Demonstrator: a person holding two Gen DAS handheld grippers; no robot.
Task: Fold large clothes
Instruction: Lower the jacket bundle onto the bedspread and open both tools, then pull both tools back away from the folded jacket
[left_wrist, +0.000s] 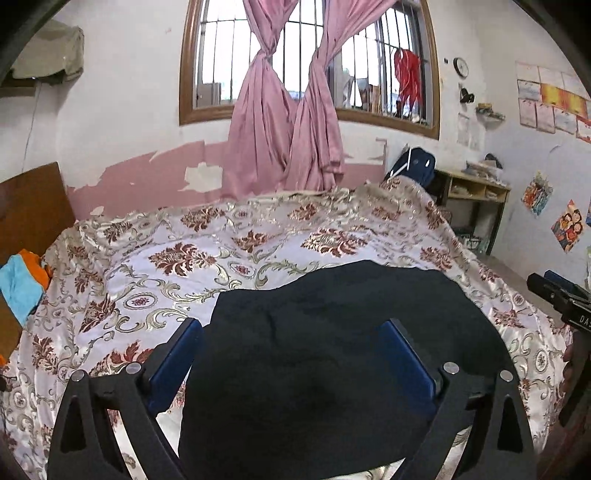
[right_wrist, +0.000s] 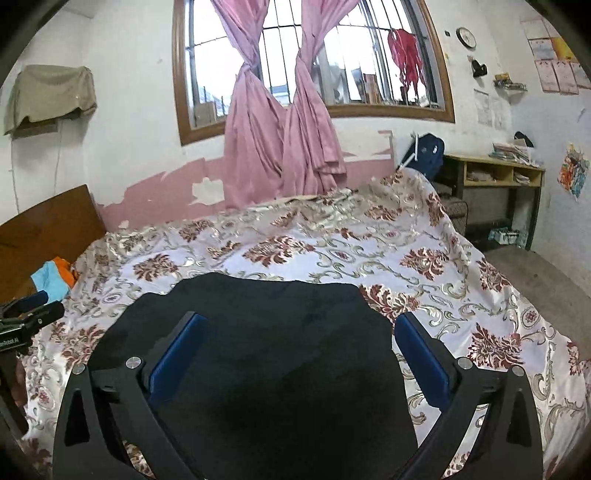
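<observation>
A black garment (left_wrist: 332, 325) lies folded flat on the floral bedspread (left_wrist: 177, 258) near the bed's front edge; it also shows in the right wrist view (right_wrist: 266, 332). My left gripper (left_wrist: 291, 328) is open, its blue pads (left_wrist: 181, 354) spread wide above the garment's near-left part. My right gripper (right_wrist: 299, 325) is open too, its blue pads (right_wrist: 421, 354) spread above the garment's near-right part. Neither holds cloth. The right gripper's body shows at the right edge of the left wrist view (left_wrist: 561, 299), and the left gripper's body at the left edge of the right wrist view (right_wrist: 26, 321).
Blue and orange clothes (left_wrist: 22, 284) lie by the wooden headboard (left_wrist: 33, 206) at the left. Pink curtains (left_wrist: 288, 122) hang at a barred window behind the bed. A wooden desk (right_wrist: 495, 184) stands at the right wall, with bare floor (right_wrist: 535, 273) beside the bed.
</observation>
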